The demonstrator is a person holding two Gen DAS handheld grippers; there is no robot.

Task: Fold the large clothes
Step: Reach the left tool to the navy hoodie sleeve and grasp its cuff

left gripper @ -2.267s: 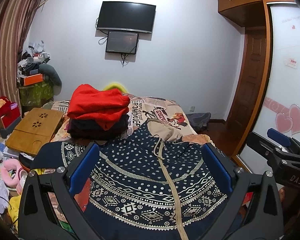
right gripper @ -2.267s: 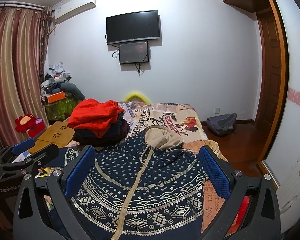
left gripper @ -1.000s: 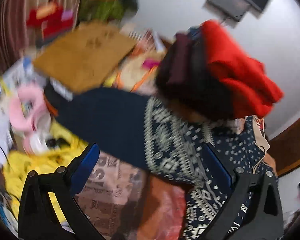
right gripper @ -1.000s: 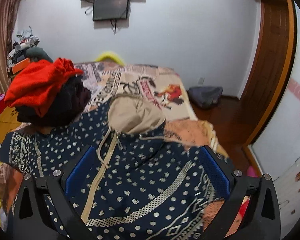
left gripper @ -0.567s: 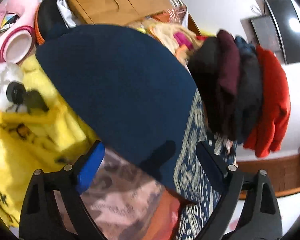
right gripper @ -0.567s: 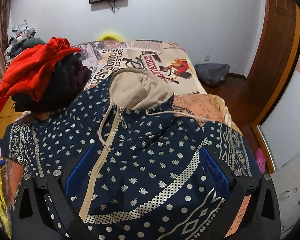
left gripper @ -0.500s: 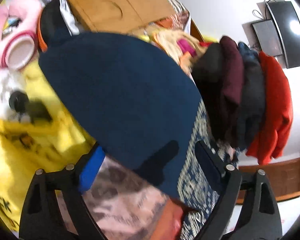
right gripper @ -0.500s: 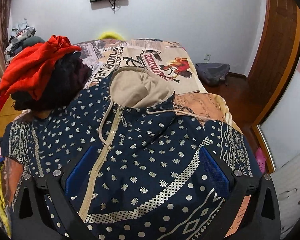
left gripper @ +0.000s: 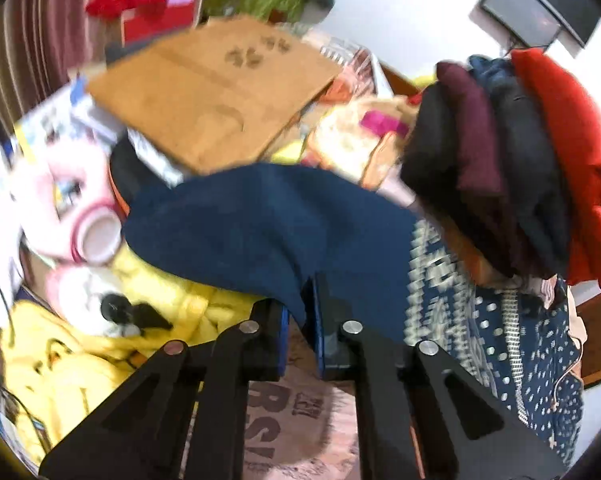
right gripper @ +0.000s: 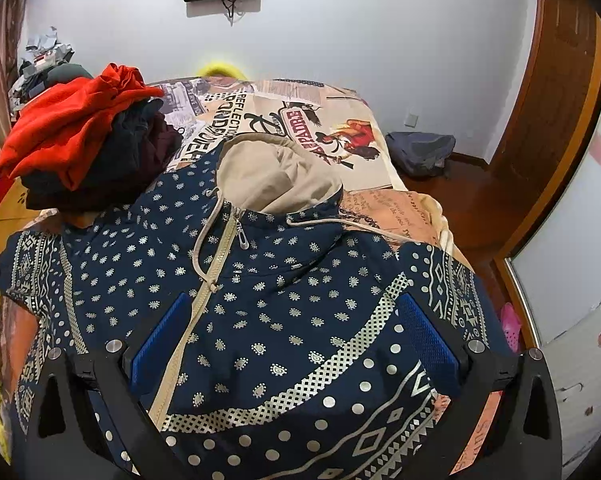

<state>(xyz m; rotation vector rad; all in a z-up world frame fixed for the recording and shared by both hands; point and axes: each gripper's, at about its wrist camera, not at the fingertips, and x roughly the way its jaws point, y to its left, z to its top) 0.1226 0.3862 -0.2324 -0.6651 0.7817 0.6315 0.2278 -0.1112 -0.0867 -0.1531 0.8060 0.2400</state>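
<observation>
A navy patterned hoodie [right gripper: 284,308] with a beige hood [right gripper: 272,172] lies spread face up on the bed, zipper running down its front. My left gripper [left gripper: 302,300] is shut on the plain navy left sleeve [left gripper: 260,232], pinching its lower edge. My right gripper [right gripper: 292,340] is open, its blue pads hovering over the hoodie's chest, holding nothing.
A pile of folded clothes topped in red [right gripper: 76,136] sits at the hoodie's left shoulder, also in the left wrist view [left gripper: 520,160]. A wooden lap table [left gripper: 216,84], yellow fabric [left gripper: 80,344] and clutter lie left of the bed. A printed bedsheet [right gripper: 300,120] covers the bed.
My left gripper swung left to the sleeve and closed on its edge. My right gripper lowered over the hoodie's chest and stayed open.
</observation>
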